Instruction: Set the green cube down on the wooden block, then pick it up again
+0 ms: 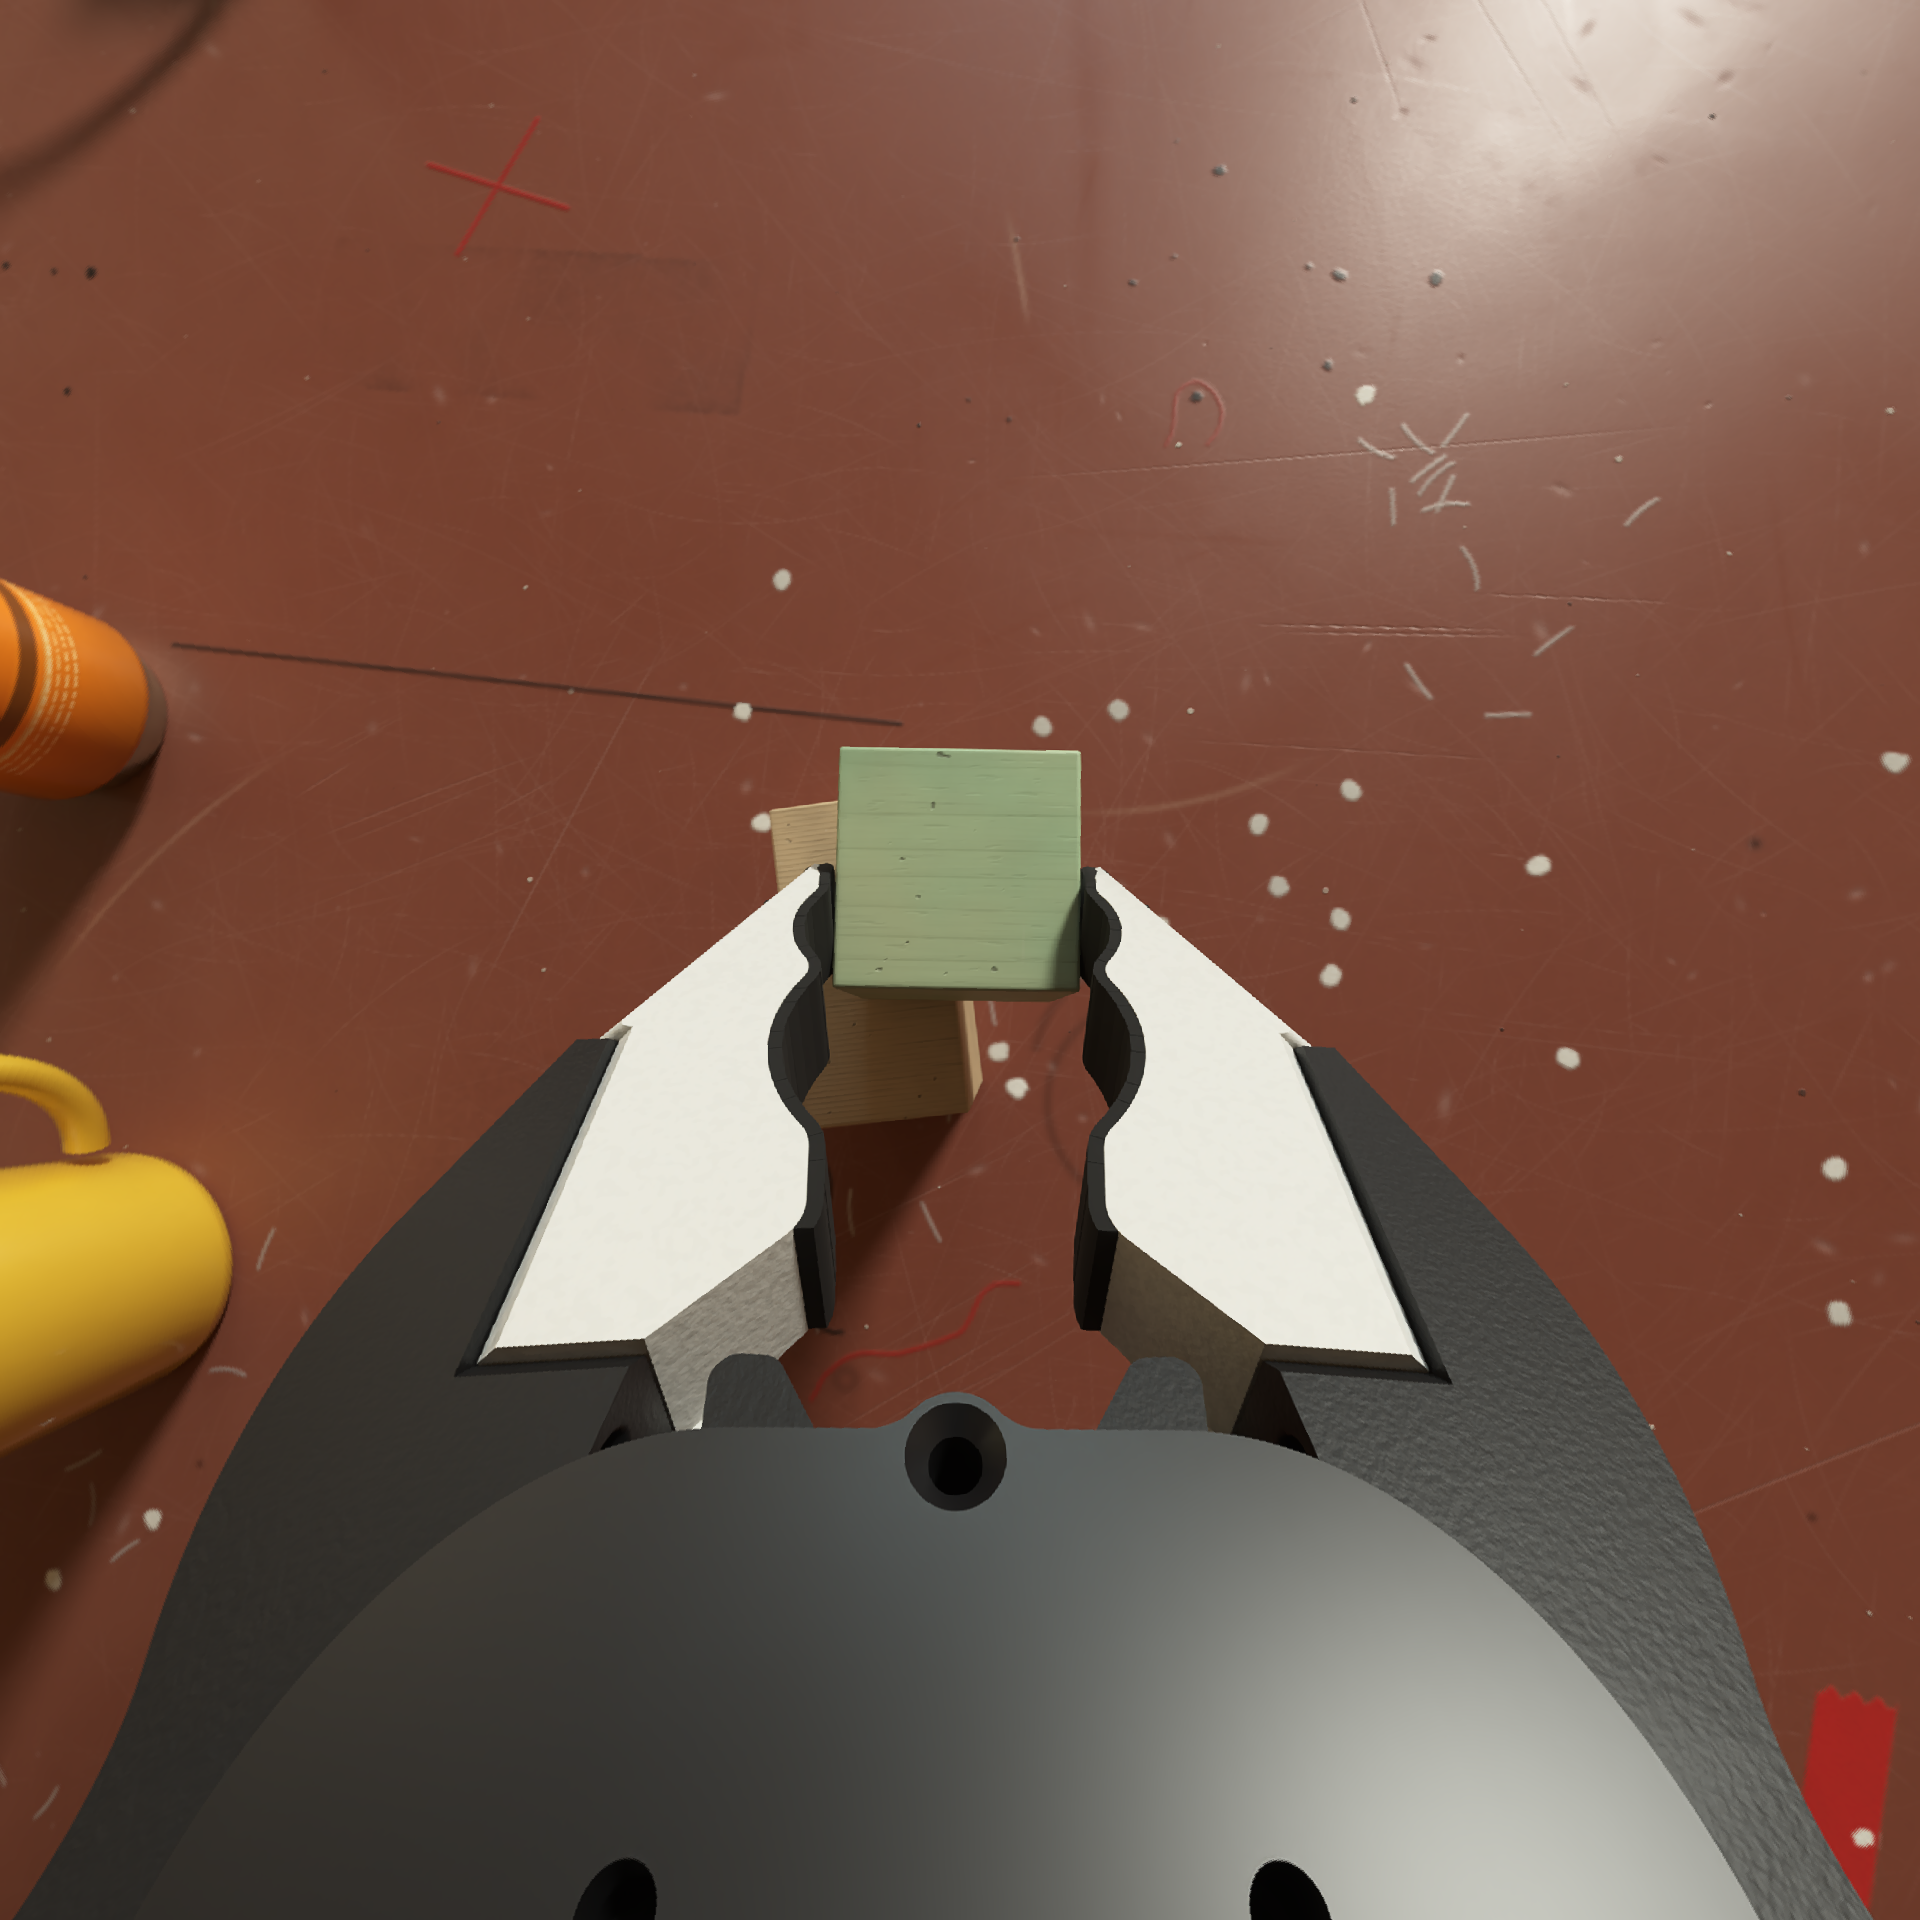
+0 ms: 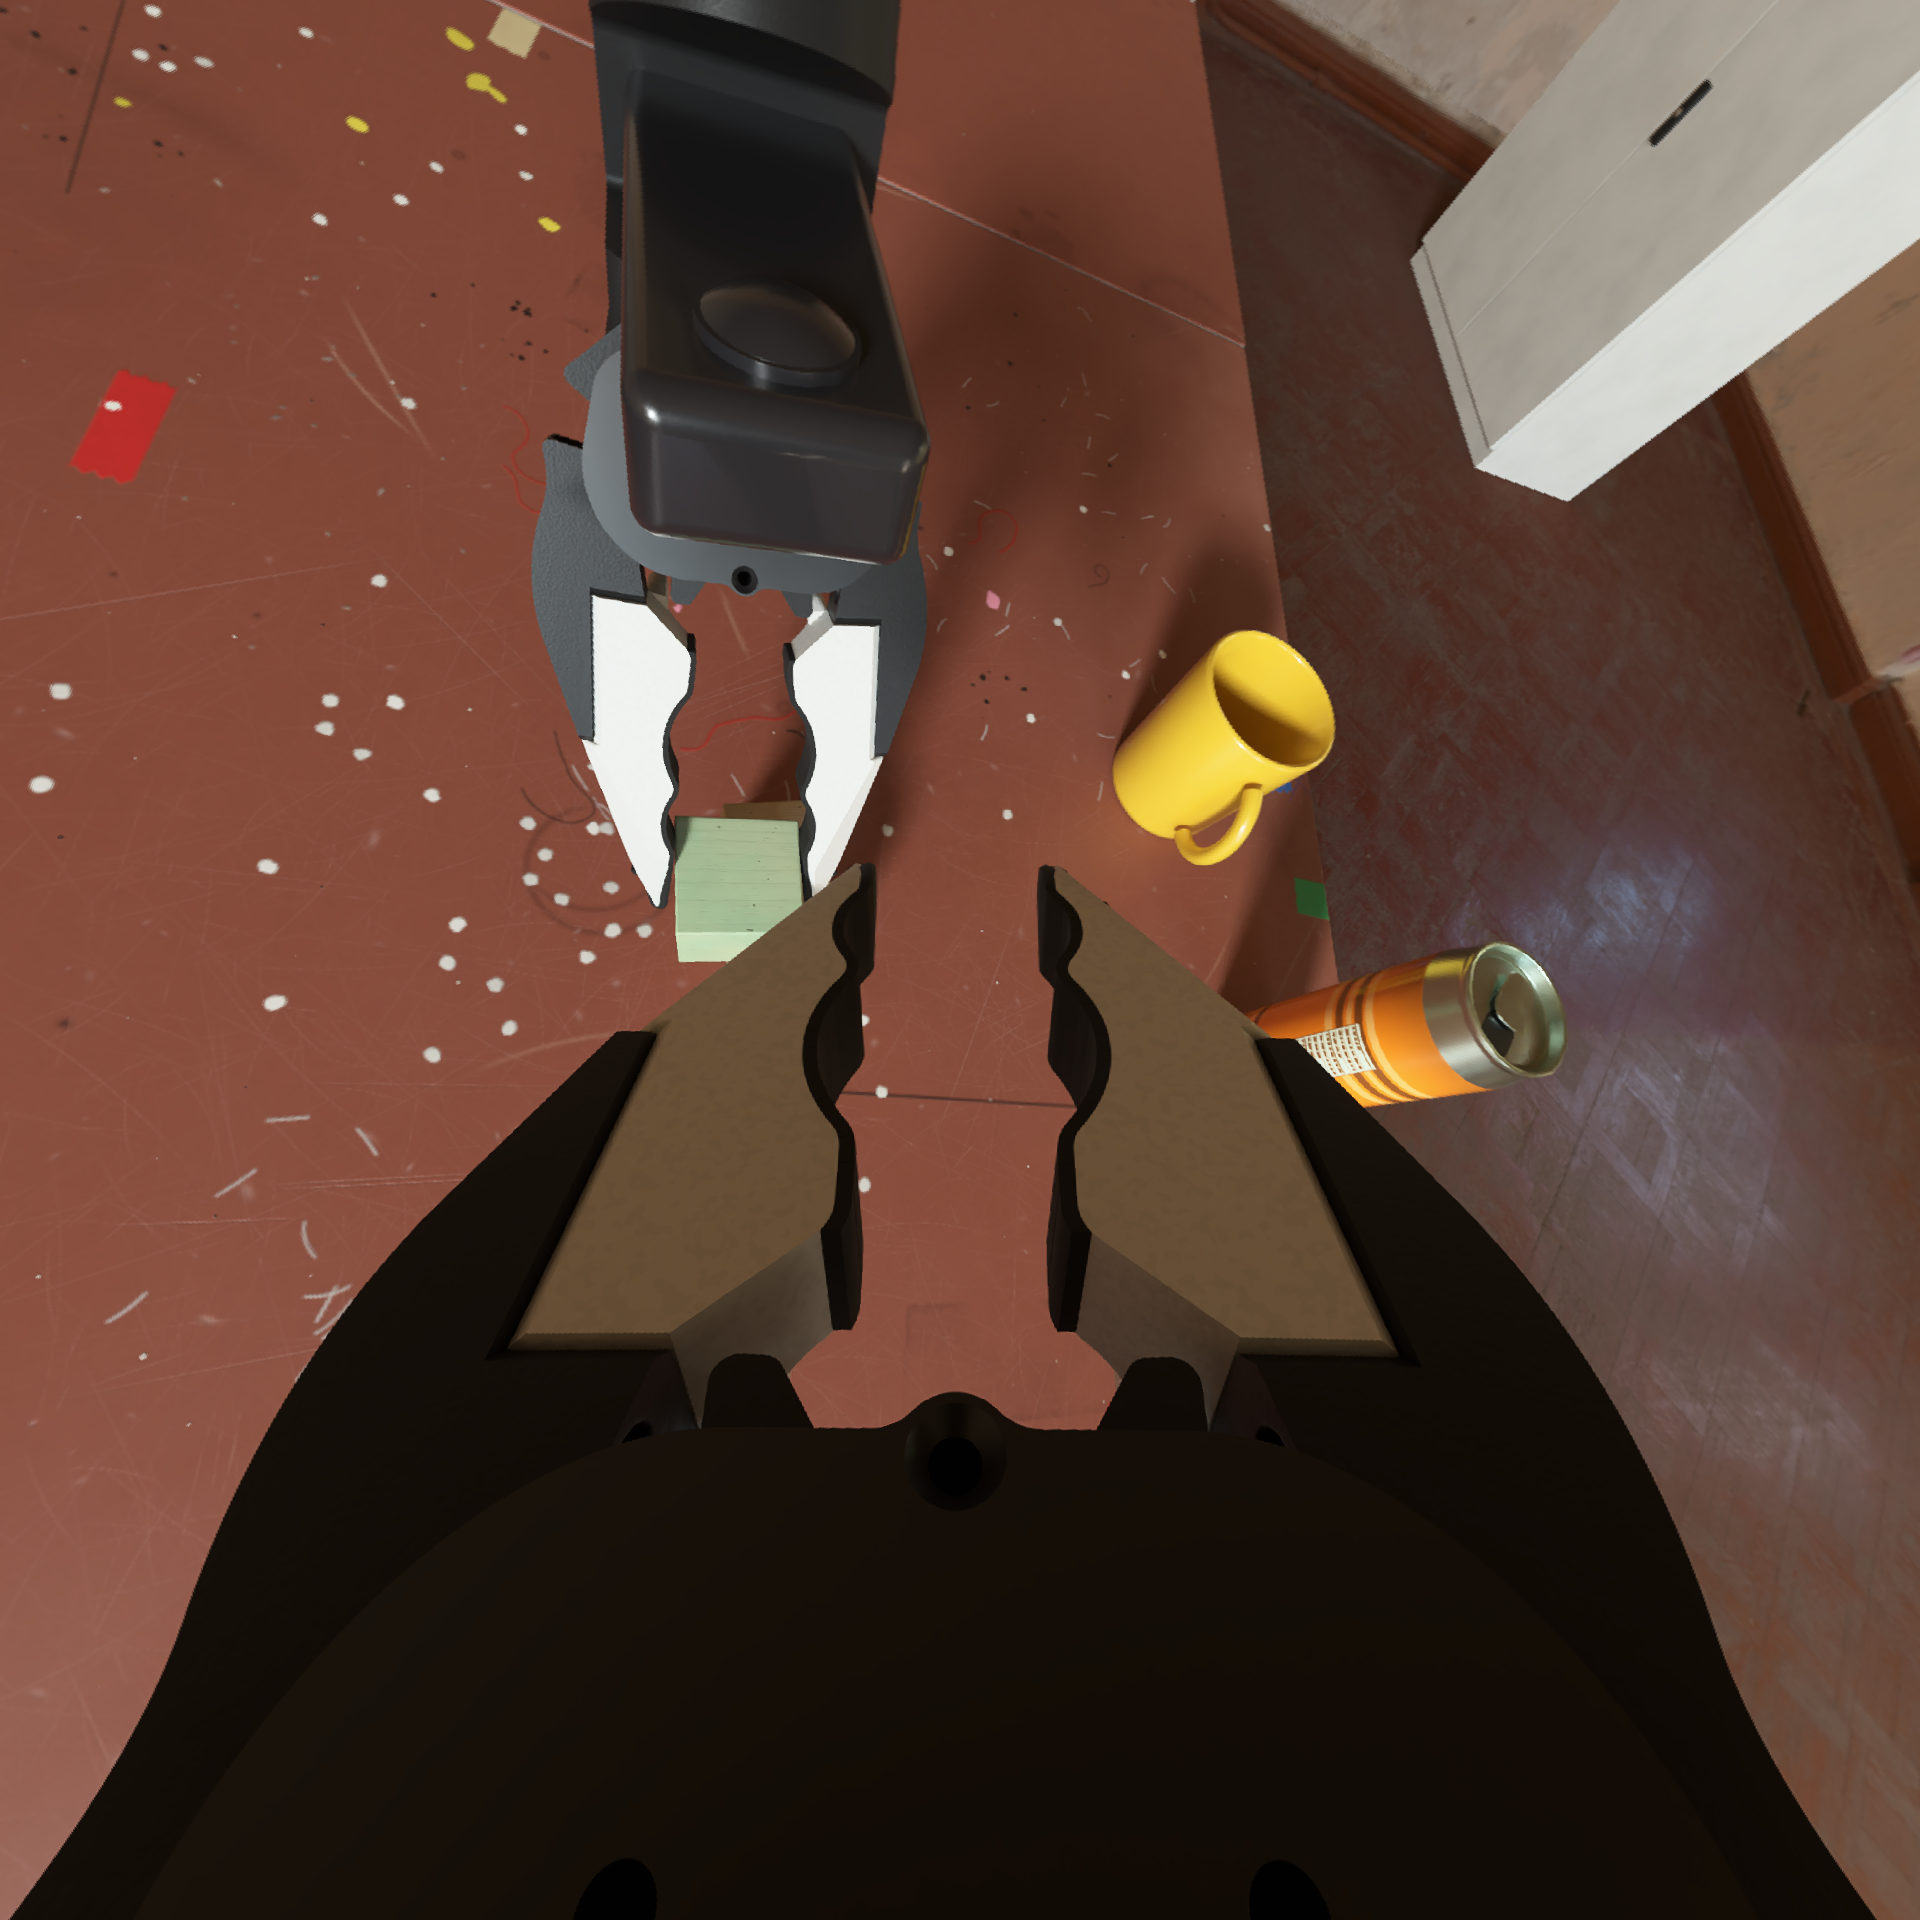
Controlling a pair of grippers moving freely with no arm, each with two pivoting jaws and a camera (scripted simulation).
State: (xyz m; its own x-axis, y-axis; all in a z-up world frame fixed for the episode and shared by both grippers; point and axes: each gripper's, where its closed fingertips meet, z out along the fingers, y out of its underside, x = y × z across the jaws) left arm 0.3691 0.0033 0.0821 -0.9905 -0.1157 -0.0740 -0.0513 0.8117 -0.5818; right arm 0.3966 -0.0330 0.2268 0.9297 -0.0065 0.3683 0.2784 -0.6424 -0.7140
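Green cube (image 1: 956, 868) sits pinched between the white fingers of the left claw (image 1: 956, 914), directly over the wooden block (image 1: 894, 1060) out on the open brown bench (image 1: 1039, 416); contact with the block cannot be told. Right claw (image 2: 956, 894) hangs spread and empty, near the bench edge where a yellow mug (image 2: 1216, 743) and an orange can (image 2: 1423, 1029) lie tipped.

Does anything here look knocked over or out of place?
Yes. The yellow mug and the orange can both lie on their sides near the table's edge. The green cube, gripped by the left gripper, looks normal.
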